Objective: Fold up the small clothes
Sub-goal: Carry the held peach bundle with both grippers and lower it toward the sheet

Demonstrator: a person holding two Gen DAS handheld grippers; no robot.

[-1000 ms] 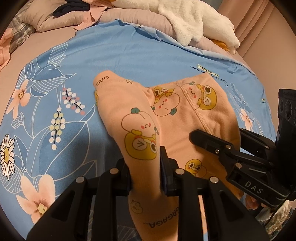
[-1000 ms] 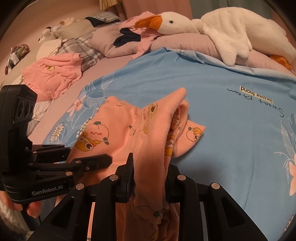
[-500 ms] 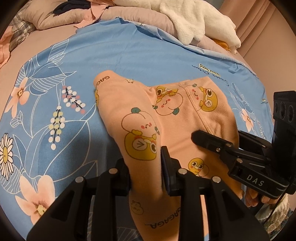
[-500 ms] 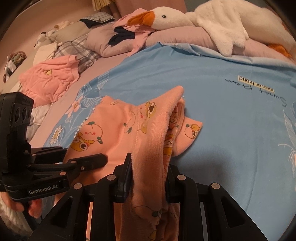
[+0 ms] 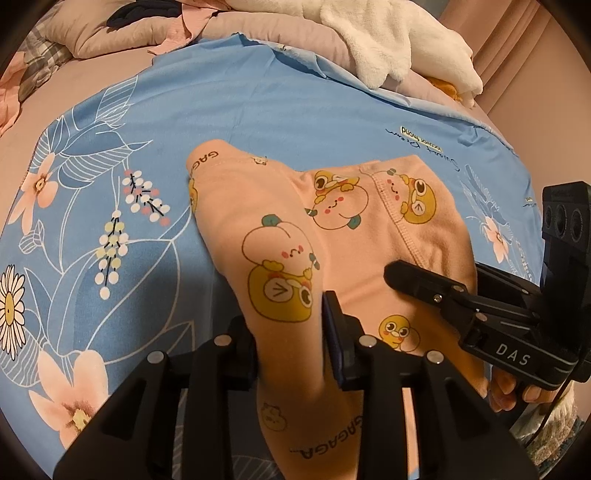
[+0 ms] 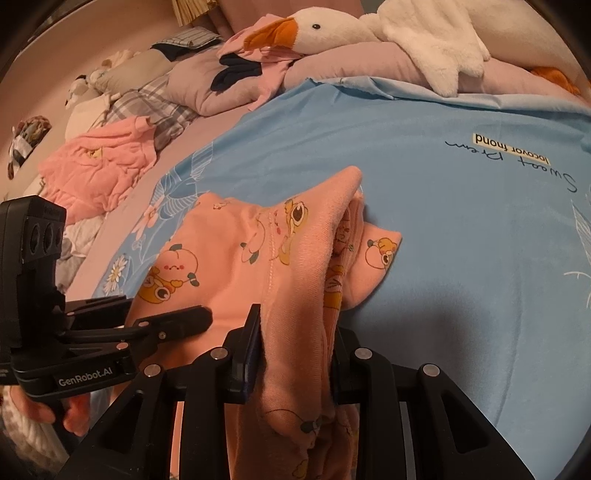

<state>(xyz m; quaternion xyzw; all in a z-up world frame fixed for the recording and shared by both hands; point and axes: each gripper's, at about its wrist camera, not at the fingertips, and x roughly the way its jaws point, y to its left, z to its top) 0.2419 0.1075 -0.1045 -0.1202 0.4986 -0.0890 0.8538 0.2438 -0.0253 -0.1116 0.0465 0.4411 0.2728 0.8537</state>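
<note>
A small peach garment (image 5: 369, 236) printed with yellow cartoon animals lies on the blue floral sheet (image 5: 110, 221). My left gripper (image 5: 288, 332) is shut on its left edge, the cloth rising between the fingers. My right gripper (image 6: 295, 343) is shut on a bunched fold of the same garment (image 6: 229, 258) at its right side. Each gripper shows in the other's view: the right one (image 5: 461, 295) at the garment's right, the left one (image 6: 147, 325) at its left. The garment's far end rests on the sheet.
A white goose plush (image 6: 369, 33) and mauve pillows (image 6: 332, 66) lie at the head of the bed. A pink garment (image 6: 99, 166) and plaid bedding (image 6: 155, 107) lie at the far left. The blue sheet (image 6: 480, 240) extends right.
Both grippers keep their hold on the garment. The views have shifted slightly forward and down; the garment's fold looks much the same.
</note>
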